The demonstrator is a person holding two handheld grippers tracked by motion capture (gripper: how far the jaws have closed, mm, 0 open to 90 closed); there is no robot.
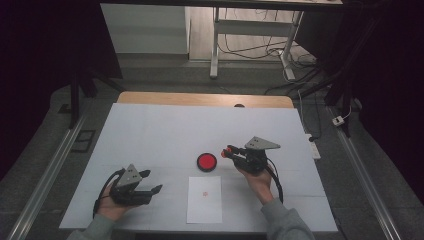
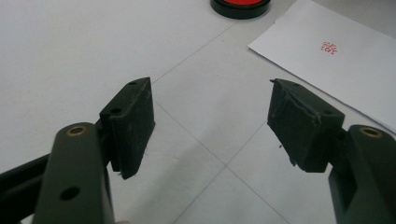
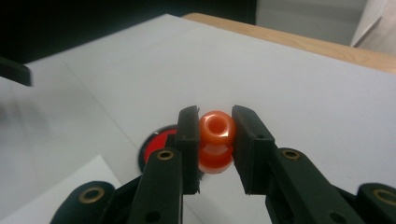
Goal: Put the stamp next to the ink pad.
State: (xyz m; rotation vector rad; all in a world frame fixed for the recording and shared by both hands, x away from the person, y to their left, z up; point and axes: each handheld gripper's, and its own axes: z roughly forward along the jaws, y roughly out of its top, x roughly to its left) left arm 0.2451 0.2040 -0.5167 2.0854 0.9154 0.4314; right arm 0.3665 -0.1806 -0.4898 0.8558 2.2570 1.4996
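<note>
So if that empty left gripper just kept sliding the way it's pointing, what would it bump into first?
Probably the white sheet of paper: the left gripper, jaws open, aims across bare table toward the sheet's near corner, with the red ink pad beyond. Depth is uncertain.

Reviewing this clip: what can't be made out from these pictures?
- Bottom face of the orange stamp: right gripper view, hidden between the jaws of the right gripper.
- Red mark on the paper sheet: left gripper view, too small to read; a faint dot in the high view.
- Red ink pad: left gripper view, cut off by the top edge.
- Small dark thing at the table's far edge: high view, too small to identify.
</note>
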